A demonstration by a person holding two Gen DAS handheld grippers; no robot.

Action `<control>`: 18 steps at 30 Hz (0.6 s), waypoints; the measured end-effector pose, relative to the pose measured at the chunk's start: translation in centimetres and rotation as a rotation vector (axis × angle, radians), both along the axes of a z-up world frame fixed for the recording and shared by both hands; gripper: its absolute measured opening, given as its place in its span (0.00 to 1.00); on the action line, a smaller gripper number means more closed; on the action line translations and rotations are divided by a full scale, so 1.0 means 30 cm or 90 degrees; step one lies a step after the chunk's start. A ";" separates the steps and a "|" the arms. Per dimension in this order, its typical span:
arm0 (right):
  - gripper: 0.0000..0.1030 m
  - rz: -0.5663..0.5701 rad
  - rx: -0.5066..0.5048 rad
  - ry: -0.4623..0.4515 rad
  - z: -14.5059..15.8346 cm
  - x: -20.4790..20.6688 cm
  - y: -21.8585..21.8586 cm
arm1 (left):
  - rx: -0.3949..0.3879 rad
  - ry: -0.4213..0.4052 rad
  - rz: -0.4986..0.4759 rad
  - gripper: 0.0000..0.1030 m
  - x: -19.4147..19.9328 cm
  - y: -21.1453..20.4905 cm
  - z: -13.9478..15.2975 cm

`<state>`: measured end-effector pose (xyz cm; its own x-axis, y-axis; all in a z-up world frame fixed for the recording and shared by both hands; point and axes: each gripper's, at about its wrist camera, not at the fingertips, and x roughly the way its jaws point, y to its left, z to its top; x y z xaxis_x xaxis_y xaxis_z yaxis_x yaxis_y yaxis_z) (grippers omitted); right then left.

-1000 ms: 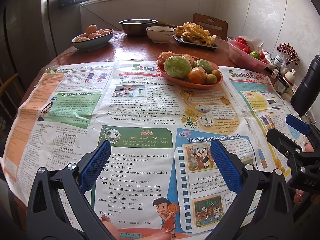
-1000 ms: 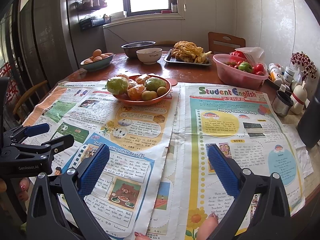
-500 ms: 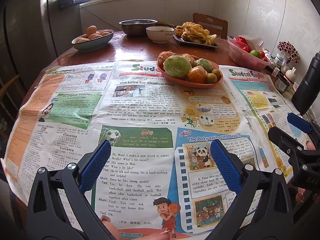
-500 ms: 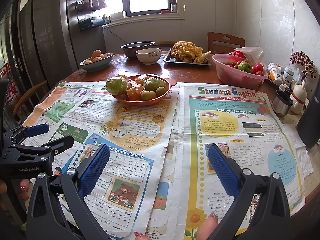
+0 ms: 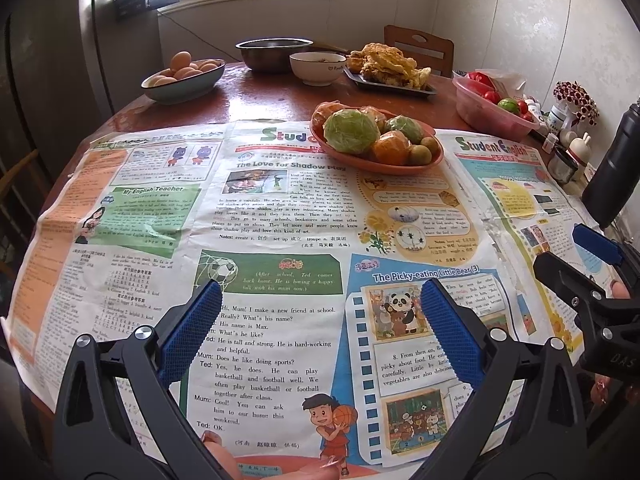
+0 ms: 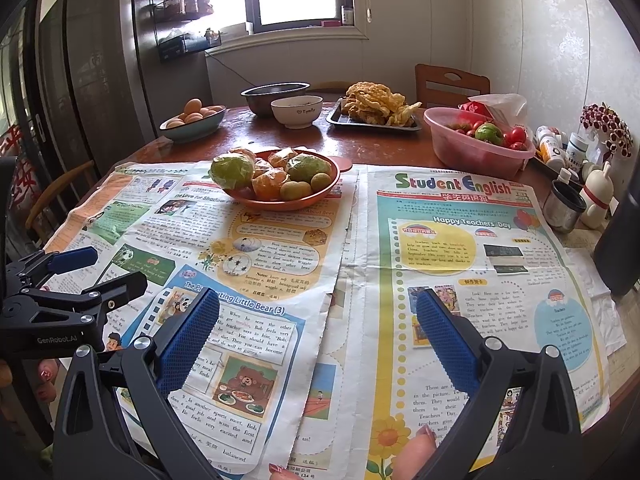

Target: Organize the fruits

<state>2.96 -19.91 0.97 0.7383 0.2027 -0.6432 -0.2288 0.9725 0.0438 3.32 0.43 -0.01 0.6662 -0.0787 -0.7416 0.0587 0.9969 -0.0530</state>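
Newspapers (image 6: 460,240) headed "Student English"; bowl (image 6: 297,112) perhaps reads "Family".

The left gripper (image 5: 320,328) and right gripper (image 6: 318,336) hover side by side, jaws spread wide and empty, pointing toward twelve o'clock. Fingertips (image 6: 412,456) show beneath each.

Matt paper newspaper (image 5: 280,220) covers the glossy wooden table (image 5: 260,92), beside a metal bowl (image 5: 272,54)
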 end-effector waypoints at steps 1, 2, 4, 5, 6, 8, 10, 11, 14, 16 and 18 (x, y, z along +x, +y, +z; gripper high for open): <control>0.96 0.001 0.001 0.001 0.000 0.000 0.000 | 0.002 0.000 0.000 0.91 0.000 -0.001 -0.001; 0.96 0.001 0.001 0.001 -0.001 0.001 0.000 | 0.003 0.000 0.000 0.91 0.001 -0.003 -0.001; 0.96 0.000 0.000 0.000 -0.001 0.001 -0.003 | 0.003 0.003 -0.001 0.91 0.003 -0.003 -0.004; 0.96 0.002 0.001 0.001 -0.002 0.001 -0.004 | 0.003 0.003 0.000 0.91 0.005 -0.004 -0.004; 0.96 0.002 0.001 0.001 -0.001 0.000 -0.003 | 0.003 0.004 0.000 0.91 0.006 -0.002 -0.005; 0.96 0.004 0.002 0.002 -0.004 0.002 -0.005 | 0.002 0.004 0.001 0.91 0.006 -0.001 -0.005; 0.96 0.003 0.004 0.002 -0.005 0.003 -0.010 | -0.003 0.006 0.003 0.91 0.009 0.002 -0.006; 0.96 0.003 0.005 0.002 -0.005 0.003 -0.012 | -0.005 0.007 0.003 0.91 0.010 0.004 -0.007; 0.96 0.003 0.005 0.003 -0.006 0.008 -0.013 | -0.009 0.007 0.006 0.91 0.011 0.011 -0.008; 0.96 0.001 0.007 0.004 -0.007 0.011 -0.014 | -0.009 0.005 0.006 0.91 0.010 0.012 -0.007; 0.96 -0.001 0.006 0.004 -0.007 0.012 -0.016 | -0.005 0.003 0.005 0.91 0.007 0.010 -0.006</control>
<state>3.32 -20.40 0.76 0.7340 0.2084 -0.6463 -0.2273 0.9722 0.0553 3.54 0.74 -0.18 0.6635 -0.0794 -0.7440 0.0501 0.9968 -0.0617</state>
